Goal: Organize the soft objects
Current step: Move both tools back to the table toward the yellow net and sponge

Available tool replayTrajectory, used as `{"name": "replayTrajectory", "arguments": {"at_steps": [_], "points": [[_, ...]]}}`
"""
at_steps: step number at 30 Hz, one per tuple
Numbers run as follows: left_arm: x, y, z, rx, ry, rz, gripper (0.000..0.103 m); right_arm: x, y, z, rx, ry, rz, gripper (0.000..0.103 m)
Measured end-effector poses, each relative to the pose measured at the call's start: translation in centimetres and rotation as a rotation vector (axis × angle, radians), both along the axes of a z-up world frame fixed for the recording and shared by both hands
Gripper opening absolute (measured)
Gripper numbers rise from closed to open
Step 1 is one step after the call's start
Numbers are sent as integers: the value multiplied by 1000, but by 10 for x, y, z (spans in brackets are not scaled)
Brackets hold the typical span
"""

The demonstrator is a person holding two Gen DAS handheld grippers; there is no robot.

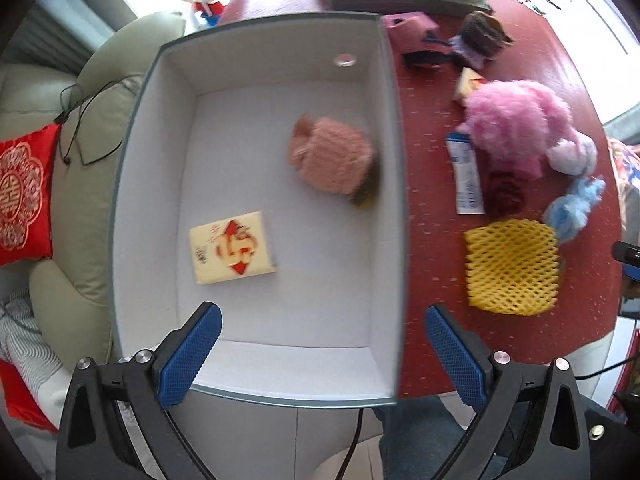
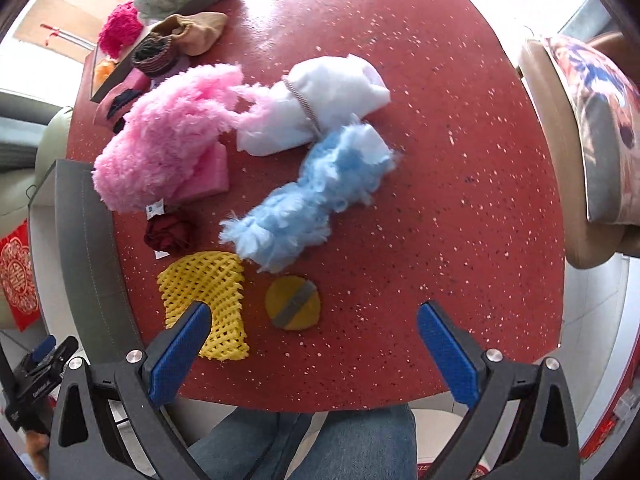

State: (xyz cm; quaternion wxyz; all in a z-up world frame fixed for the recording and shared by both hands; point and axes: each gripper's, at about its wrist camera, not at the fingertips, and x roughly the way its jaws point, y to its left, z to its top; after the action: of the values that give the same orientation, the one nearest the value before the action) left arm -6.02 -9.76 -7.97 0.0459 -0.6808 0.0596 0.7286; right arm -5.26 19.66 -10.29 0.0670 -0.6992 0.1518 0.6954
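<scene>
A grey box with a white inside holds a peach knitted item and a cream tissue pack. My left gripper hangs open over the box's near end, empty. On the red table lie a pink fluffy item, a white fluffy item, a blue fluffy item, a yellow foam net, a dark red fabric ball and a round yellow sponge. My right gripper is open above the table's near edge, just short of the sponge.
A dark tray at the back holds orange, magenta and green fluffy things. Small knitted pieces and a white tube lie near the box. A sofa with a red cushion is at left, a chair at right. Jeans-clad legs show below.
</scene>
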Motion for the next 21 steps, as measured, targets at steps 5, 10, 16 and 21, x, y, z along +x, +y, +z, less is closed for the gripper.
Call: {"name": "replayTrajectory", "arguments": {"at_steps": [5,10,16,21], "points": [[3,70,10,66,-19,-146,102,17,18,-12,-26,-43,-65,103],[1,108,-4,22,-48,-220,102,34,35,-23,-35,-82,-101,103],[4,119,-33,22,-132,-168,102,47,48,-33,-33,-122,-111,103],[3,131,-52,30,-150,-128,102,50,51,-43,-29,-146,-74,103]]}}
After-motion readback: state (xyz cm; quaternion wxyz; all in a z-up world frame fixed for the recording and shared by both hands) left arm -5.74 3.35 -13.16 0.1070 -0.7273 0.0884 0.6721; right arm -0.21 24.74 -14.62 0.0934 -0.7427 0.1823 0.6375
